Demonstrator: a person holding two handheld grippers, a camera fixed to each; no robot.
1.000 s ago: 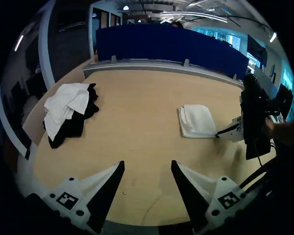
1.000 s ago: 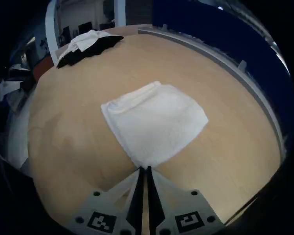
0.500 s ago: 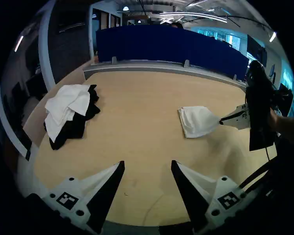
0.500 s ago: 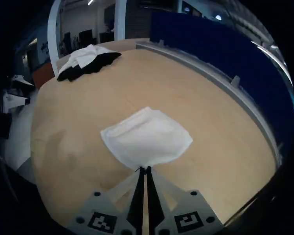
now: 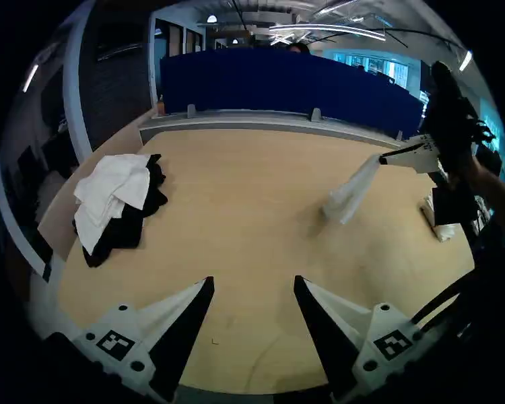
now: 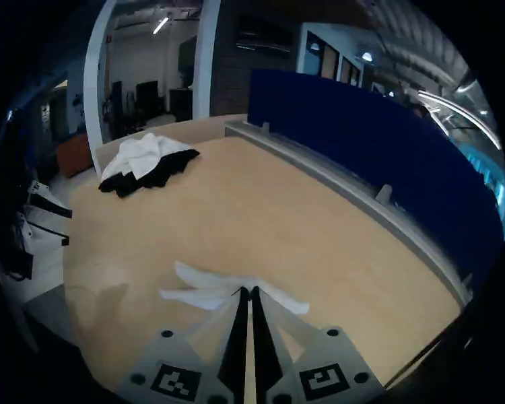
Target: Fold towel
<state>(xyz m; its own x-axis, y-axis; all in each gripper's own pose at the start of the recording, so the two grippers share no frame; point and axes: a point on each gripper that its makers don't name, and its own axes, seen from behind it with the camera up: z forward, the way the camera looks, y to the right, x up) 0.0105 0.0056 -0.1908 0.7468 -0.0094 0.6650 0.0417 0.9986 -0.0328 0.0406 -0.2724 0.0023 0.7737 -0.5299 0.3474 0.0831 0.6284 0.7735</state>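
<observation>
Above the table (image 5: 239,182), left gripper view: the towel (image 5: 350,195), flat a second ago, now hangs from the right gripper (image 5: 385,160); the left gripper (image 5: 252,279) waits, fingers spread. Right gripper view: fingers pinch the towel's corner, likely for another fold or a move.

Towel (image 5: 350,195) over table (image 5: 252,202), clothes heap (image 5: 114,202) apart

The table (image 5: 252,175) was pale wood-look, smooth and matt; the towel (image 5: 350,195) was white, soft, slightly nubby cloth; the heap (image 5: 114,202) was limp white and black cloth; the left hand-held gripper (image 5: 252,279) had white matt plastic bodies with black matt finger faces; the partition (image 5: 286,81) looked like blue matt fabric.
</observation>
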